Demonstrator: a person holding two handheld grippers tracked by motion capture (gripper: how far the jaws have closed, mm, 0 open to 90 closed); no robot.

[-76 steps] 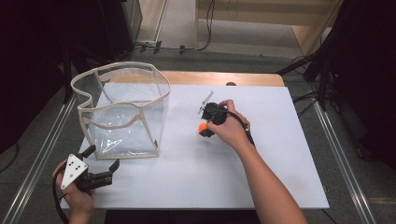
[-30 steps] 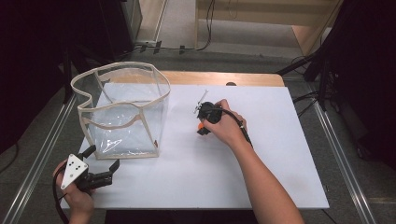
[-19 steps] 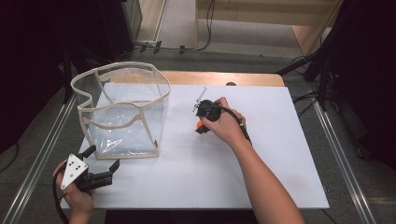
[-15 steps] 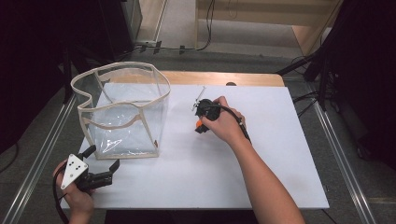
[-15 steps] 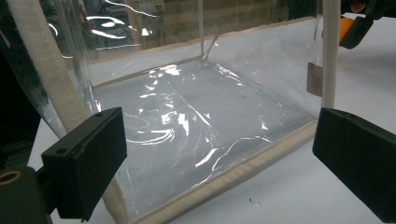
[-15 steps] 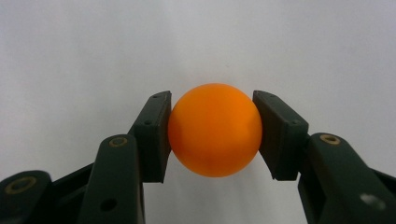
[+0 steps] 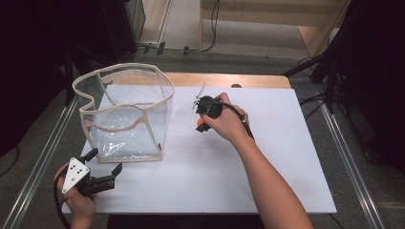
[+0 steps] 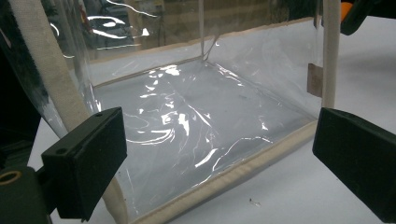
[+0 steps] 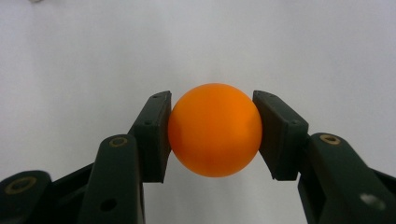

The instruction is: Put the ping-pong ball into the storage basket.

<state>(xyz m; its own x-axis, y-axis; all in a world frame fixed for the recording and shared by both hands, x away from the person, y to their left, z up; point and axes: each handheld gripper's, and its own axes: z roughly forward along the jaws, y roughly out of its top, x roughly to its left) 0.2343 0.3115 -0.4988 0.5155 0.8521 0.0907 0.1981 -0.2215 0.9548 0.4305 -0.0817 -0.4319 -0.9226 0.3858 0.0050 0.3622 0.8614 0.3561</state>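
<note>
Looks like a lab or recording rig rather than a home: white-topped desk framed by metal rails, cables trailing over bare floor, dark surroundings.

In the high view the person's right hand hides most of the orange ball; at twelve o'clock of it, a small thin thing cannot be identified

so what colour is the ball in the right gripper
Orange, plain with no markings. The ball shows best in the right gripper view.
</note>
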